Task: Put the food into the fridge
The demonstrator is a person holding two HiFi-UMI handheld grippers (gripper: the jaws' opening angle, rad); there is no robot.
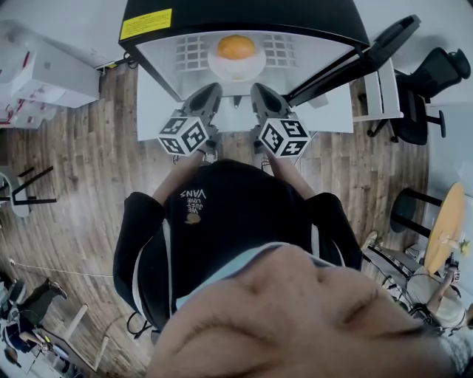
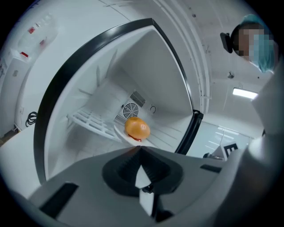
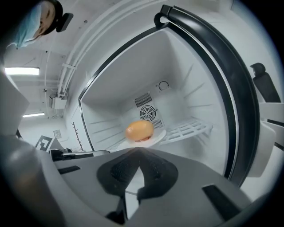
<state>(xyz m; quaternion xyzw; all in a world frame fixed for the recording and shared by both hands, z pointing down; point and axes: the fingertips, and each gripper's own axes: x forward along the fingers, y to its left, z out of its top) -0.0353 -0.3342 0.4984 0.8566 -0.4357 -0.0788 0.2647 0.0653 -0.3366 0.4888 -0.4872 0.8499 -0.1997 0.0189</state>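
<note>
An orange-brown bun with a red filling [image 1: 236, 46] lies on a white plate [image 1: 255, 68] inside the open fridge [image 1: 244, 16]. Both grippers are held side by side just outside the fridge opening, pointing in at the plate. My left gripper [image 1: 213, 90] is shut with nothing between its jaws; in the left gripper view the bun [image 2: 136, 128] sits beyond its closed tips [image 2: 138, 147]. My right gripper [image 1: 257, 90] is also shut and empty. In the right gripper view the bun [image 3: 139, 131] and plate [image 3: 156, 137] rest past its tips [image 3: 138, 149].
The black fridge door [image 1: 347, 65] stands swung open to the right. A white wire shelf [image 3: 188, 129] and a round fan grille [image 3: 148, 113] are inside the fridge. An office chair [image 1: 432, 81] and a round wooden table [image 1: 446, 221] stand on the wood floor at the right.
</note>
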